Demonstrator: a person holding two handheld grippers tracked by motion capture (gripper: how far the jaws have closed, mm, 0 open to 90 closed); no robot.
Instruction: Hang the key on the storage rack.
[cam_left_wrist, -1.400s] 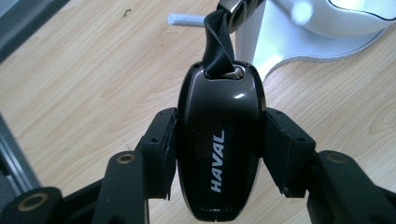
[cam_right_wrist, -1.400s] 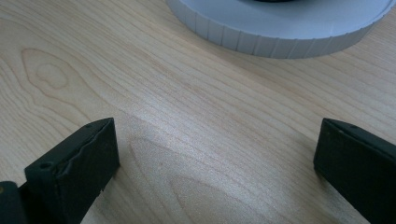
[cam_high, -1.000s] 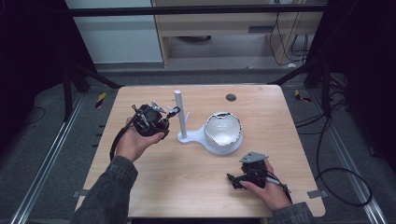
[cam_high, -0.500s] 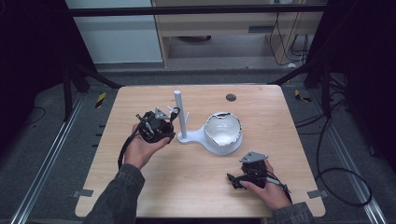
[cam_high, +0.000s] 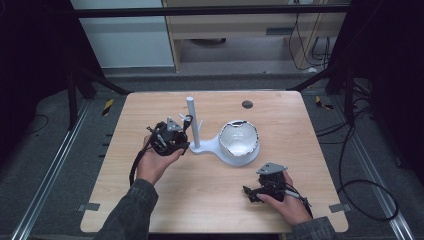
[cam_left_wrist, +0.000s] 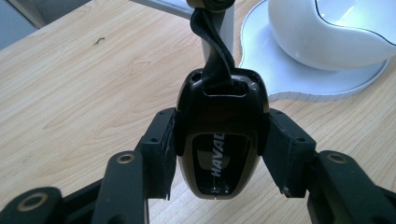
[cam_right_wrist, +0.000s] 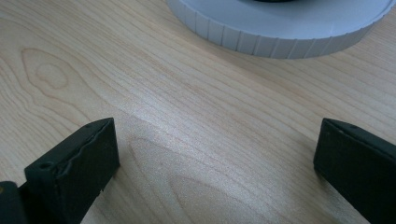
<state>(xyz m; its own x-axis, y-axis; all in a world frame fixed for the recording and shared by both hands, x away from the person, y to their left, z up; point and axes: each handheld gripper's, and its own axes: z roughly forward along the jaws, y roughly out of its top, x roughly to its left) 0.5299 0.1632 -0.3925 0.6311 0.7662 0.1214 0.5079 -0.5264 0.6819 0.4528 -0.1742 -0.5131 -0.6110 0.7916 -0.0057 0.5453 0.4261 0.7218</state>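
Clamping a black car key fob (cam_left_wrist: 217, 149) between the pads of the left gripper (cam_left_wrist: 217, 154), strap (cam_left_wrist: 212, 51) trailing ahead to the white stand's post (cam_high: 193, 122) just beyond the tips. Resting the right gripper (cam_right_wrist: 215, 154) on the table (cam_right_wrist: 140, 70), jaws spread wide on nothing, white stand base (cam_right_wrist: 280, 28) lying ahead.

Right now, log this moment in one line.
left tongs: shut on key fob | beside white stand | right tongs: open, idle on table

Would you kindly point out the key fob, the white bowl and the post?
key fob (cam_left_wrist: 218, 158), left gripper view, its glossy face.
white bowl (cam_high: 240, 141), high view, its inside.
post (cam_high: 192, 122), high view, mid-shaft.
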